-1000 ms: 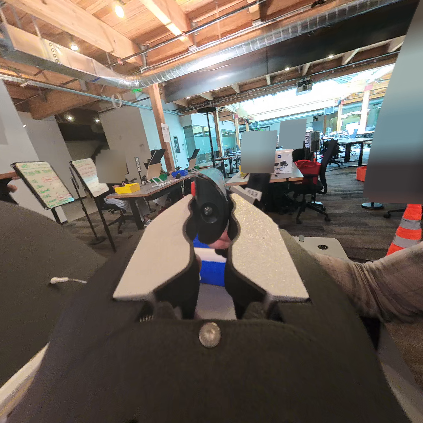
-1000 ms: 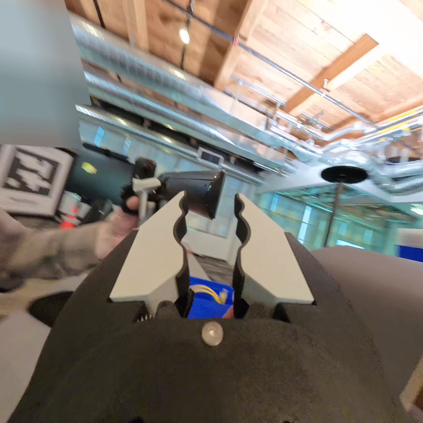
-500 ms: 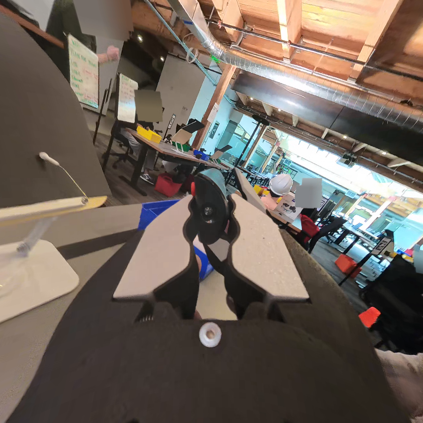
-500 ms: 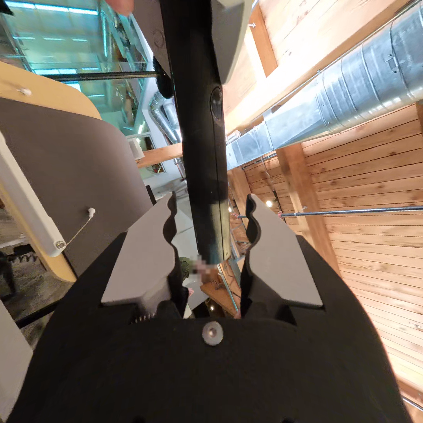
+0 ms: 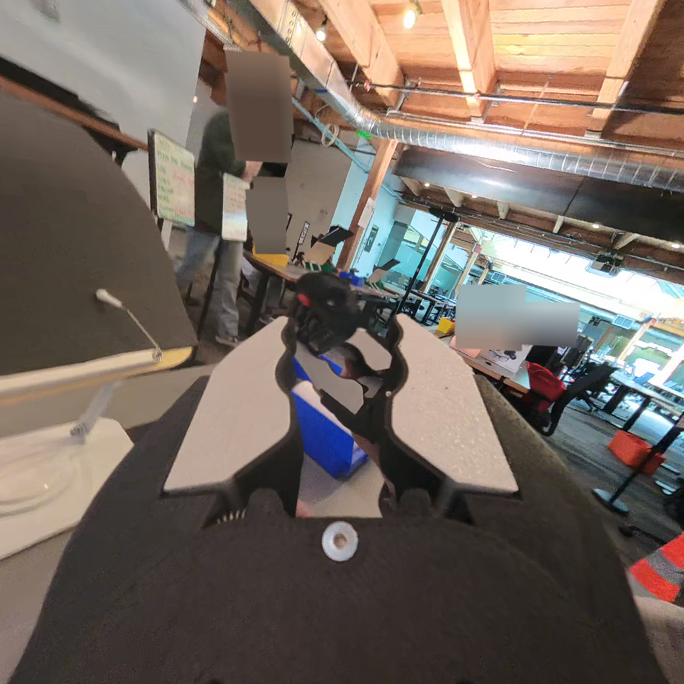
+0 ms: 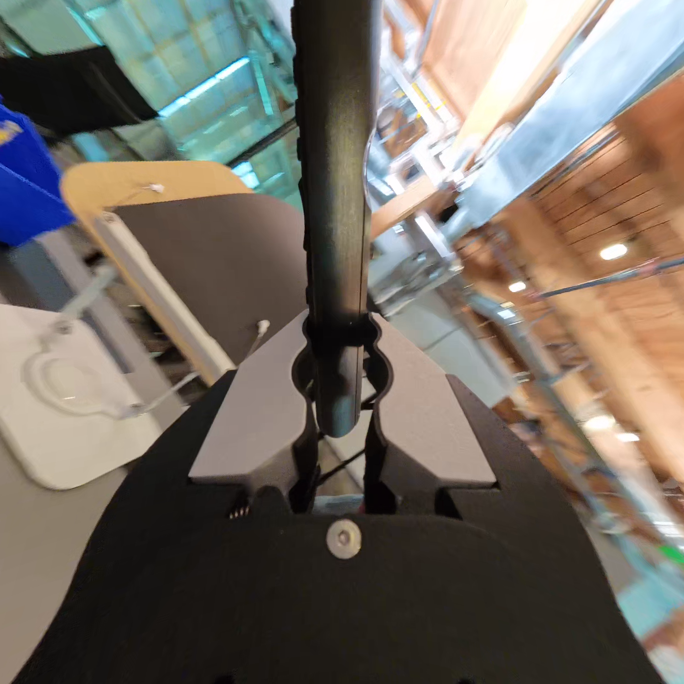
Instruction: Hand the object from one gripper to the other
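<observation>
The object, a long dark, roughly cylindrical thing with a rounded end, sits clenched between the two grey fingers of the right gripper; its rounded end reaches back past the fingertips toward the gripper's body, while the rest runs straight up and out of the top edge of the right wrist view. In the left wrist view the left gripper has its jaws spread apart with nothing between them; through that gap, farther off, shows the black end of the object with a small red spot, held in the other gripper's grey fingers. Whether the object touches the left fingertips cannot be told. Below the gap lies a blue bin on a grey table. At the table's left edge stands a white base plate bearing a clear bracket, and behind it a dark rounded panel. Beyond, a person stands by a whiteboard under wooden ceiling beams.
</observation>
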`<state>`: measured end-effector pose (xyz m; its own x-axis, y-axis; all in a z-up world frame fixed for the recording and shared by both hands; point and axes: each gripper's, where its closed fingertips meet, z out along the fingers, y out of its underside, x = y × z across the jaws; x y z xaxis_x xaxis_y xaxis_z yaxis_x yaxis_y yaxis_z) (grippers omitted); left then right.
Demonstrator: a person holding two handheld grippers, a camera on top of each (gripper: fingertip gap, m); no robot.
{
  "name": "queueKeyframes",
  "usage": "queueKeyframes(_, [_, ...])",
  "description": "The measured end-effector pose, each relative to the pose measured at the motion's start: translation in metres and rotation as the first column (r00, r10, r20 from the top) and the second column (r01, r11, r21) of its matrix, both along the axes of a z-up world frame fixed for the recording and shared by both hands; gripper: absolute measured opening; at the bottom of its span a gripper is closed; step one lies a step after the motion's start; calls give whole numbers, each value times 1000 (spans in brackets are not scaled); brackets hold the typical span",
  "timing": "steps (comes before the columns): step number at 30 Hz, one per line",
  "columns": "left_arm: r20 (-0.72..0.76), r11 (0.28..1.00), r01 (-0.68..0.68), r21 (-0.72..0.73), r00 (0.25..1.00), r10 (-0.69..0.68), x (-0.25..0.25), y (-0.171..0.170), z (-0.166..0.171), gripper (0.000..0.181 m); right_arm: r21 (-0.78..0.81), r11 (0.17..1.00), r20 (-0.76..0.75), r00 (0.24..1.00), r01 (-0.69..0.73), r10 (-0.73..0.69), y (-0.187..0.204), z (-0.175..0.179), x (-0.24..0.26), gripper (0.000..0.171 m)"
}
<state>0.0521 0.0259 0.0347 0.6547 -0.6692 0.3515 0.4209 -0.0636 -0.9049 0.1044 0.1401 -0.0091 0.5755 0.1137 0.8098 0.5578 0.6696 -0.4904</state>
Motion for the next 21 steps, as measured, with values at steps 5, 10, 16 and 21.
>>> queueKeyframes(5, [-83,988,-88,128,992,100,-27,9,6,42,-429,882,-202,972,-196,118,32,-18,26,21])
queueKeyframes(10, [-158,989,-104,109,980,120,-54,37,-16,25,-674,696,-312,949,-248,36,61,-39,77,21])
queueKeyframes(16, [-238,979,-85,185,963,128,-64,60,-22,19,-835,488,-341,935,-254,-97,87,-77,142,21])
queueKeyframes(21, [-293,966,-65,249,946,139,-73,73,-20,19,-922,378,-204,939,-89,-276,104,-112,210,21])
